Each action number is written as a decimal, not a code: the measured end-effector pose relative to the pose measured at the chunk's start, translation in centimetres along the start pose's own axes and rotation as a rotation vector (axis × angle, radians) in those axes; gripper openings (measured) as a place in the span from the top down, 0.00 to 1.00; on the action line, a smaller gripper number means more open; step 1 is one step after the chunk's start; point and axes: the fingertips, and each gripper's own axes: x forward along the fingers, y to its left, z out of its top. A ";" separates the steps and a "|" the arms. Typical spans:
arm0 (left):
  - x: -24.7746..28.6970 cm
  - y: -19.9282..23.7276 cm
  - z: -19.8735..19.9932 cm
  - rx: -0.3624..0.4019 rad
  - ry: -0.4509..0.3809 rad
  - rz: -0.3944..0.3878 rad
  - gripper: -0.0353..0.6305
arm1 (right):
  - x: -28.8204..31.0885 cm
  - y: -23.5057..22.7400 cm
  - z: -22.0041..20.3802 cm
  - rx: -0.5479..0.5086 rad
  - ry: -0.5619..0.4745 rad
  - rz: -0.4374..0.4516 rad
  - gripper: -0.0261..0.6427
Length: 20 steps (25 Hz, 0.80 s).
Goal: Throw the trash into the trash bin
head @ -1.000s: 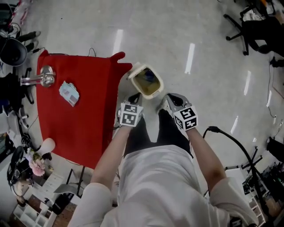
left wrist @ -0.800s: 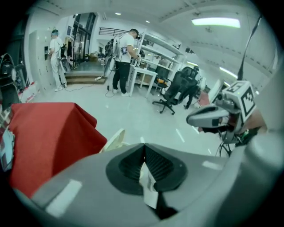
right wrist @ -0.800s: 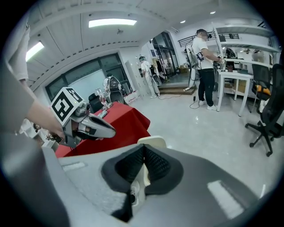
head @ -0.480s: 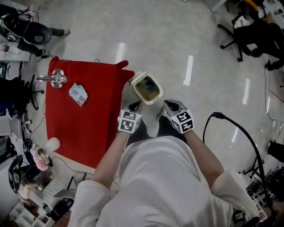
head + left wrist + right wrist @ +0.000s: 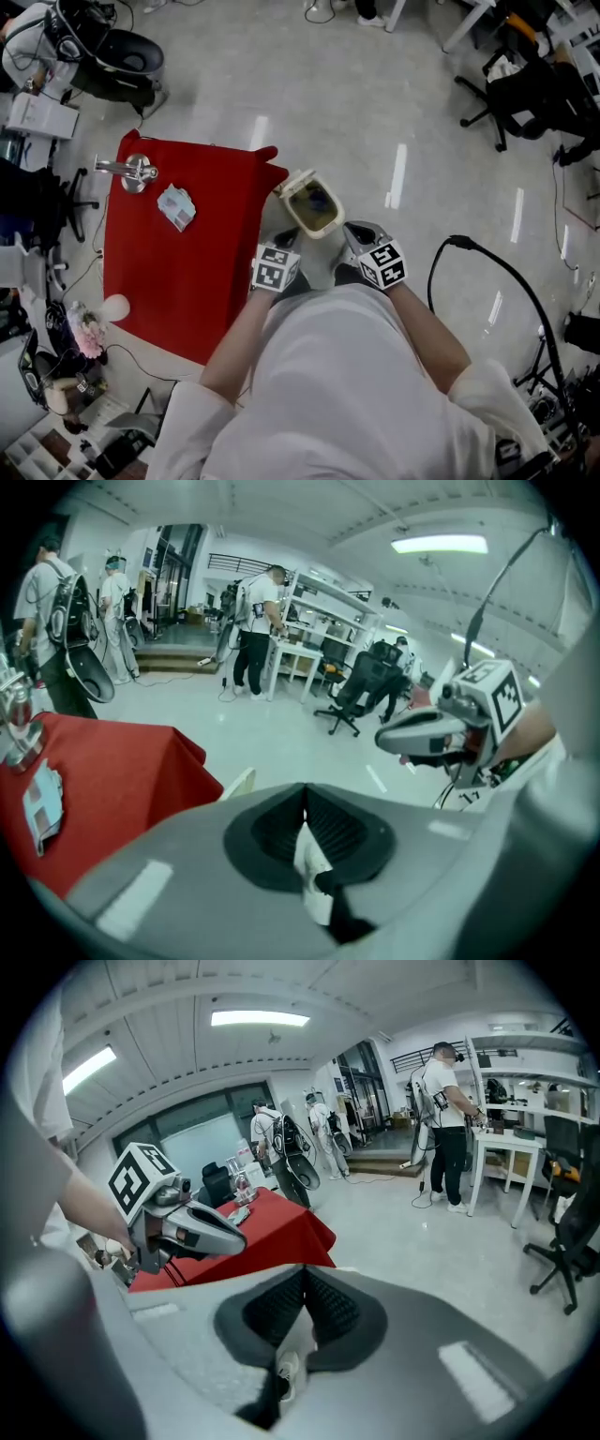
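A person stands over a cream trash bin [image 5: 330, 221] on the floor beside a red tabletop [image 5: 187, 281], an empty gripper in each hand.

The left gripper [image 5: 305, 799] and right gripper [image 5: 305, 1279] both have their jaws pressed together with nothing pinched, and they hang side by side just short of the bin's mouth. Something dark lies inside the bin, possibly trash, though the view is too small to be sure. One pale crumpled packet [image 5: 176, 206] remains on the tabletop, well apart to the left of the left gripper, which is the nearer one. Its long axis runs slantwise, from upper left to lower right in the head view. Compared with a second ago, both grippers have lifted back from the bin and the view takes in more floor, as if the person has straightened up.
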 end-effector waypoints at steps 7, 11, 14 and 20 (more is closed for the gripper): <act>-1.1 1.3 0.4 -0.017 -0.031 0.033 0.94 | 0.4 0.9 1.5 -0.034 -0.004 0.010 0.96; -2.2 2.5 0.4 -0.039 -0.047 0.063 0.90 | 1.0 1.7 2.3 -0.052 -0.006 0.022 0.96; -3.2 3.8 -0.1 -0.057 -0.061 0.092 0.87 | 1.6 2.4 2.9 -0.071 -0.007 0.033 0.96; -6.0 7.6 -0.8 -0.102 -0.076 0.171 0.84 | 3.1 3.8 4.5 -0.110 -0.006 0.052 0.96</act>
